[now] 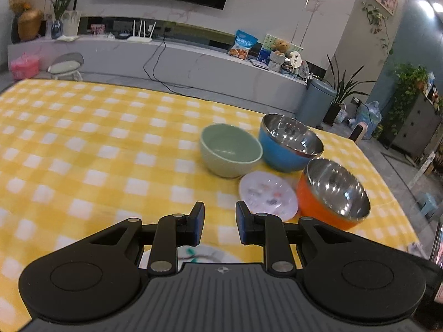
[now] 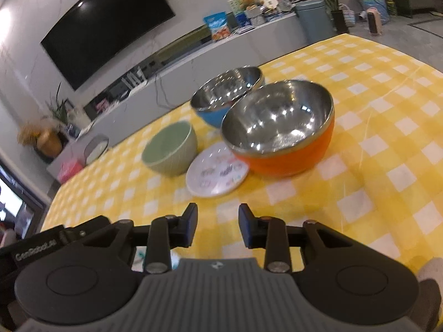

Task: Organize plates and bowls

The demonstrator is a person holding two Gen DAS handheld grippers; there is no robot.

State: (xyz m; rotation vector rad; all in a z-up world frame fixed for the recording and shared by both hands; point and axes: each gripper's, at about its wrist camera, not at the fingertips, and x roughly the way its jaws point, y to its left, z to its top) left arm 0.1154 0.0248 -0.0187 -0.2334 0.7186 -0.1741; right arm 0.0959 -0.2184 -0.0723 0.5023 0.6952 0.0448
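Left jaws: my left gripper (image 1: 220,222) hangs over the yellow checked tabletop (image 1: 83,144) with its jaws parted and nothing between them.
Right jaws: my right gripper (image 2: 218,225) also stands parted and empty over the tabletop (image 2: 387,127), and its jaws are not yet at rest (the gap is just creeping wider).
Green bowl: the pale green bowl (image 1: 231,150) stands upright, leftmost of the group; in the right wrist view it (image 2: 170,149) sits just beside the small plate.
Blue bowl: the blue bowl with a steel inside (image 1: 290,145) stands farthest from me, just beside the green bowl and close behind the orange one (image 2: 225,96).
Orange bowl: the orange bowl with a steel inside (image 1: 335,192) stands upright at the right of the group; from the right wrist its (image 2: 279,127) side overlaps the small plate's edge, though I cannot tell if they touch.
Small plate: a white plate with small coloured pictures (image 1: 268,195) lies flat between the green and orange bowls, nearest to my jaws (image 2: 217,173).
Near plate: another white plate with a coloured drawing (image 1: 199,256) lies under my left gripper, mostly hidden by it.
Right edge: a part of a person (image 2: 429,274) shows blurred at the lower right.
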